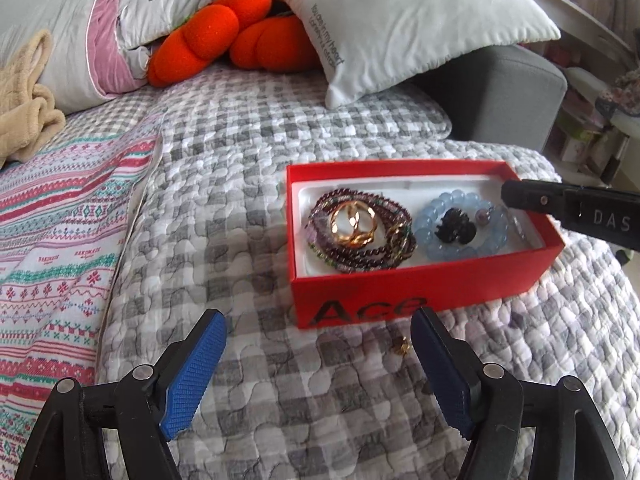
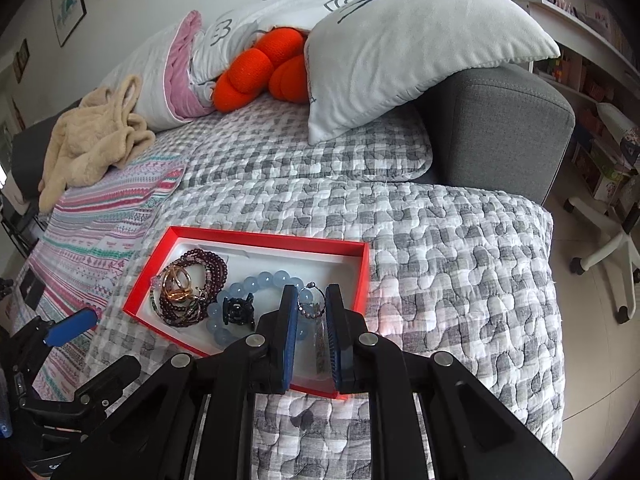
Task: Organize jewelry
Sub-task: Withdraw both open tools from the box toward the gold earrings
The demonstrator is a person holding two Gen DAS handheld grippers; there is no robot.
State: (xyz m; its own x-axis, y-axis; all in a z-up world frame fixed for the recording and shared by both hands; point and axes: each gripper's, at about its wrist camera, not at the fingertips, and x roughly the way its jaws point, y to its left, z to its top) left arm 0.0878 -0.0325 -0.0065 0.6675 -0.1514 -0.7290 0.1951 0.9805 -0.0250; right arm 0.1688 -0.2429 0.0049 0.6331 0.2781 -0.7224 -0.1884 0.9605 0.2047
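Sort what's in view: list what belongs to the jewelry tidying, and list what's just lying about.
Job:
red box
dark beaded bracelets
gold rings
blue bead bracelet
black clip
small gold piece on the quilt
hoop earring at the right claw
left claw, open

Lying about:
pillows
orange plush
beige garment

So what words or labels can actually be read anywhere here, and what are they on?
"Ace" on the front wall of the red box.
"DAS" on the right gripper, cut off by the picture's edge.
"You are in my heart" down the white pillow; its second line is too blurred.
Small red lettering on the striped blanket: unreadable.
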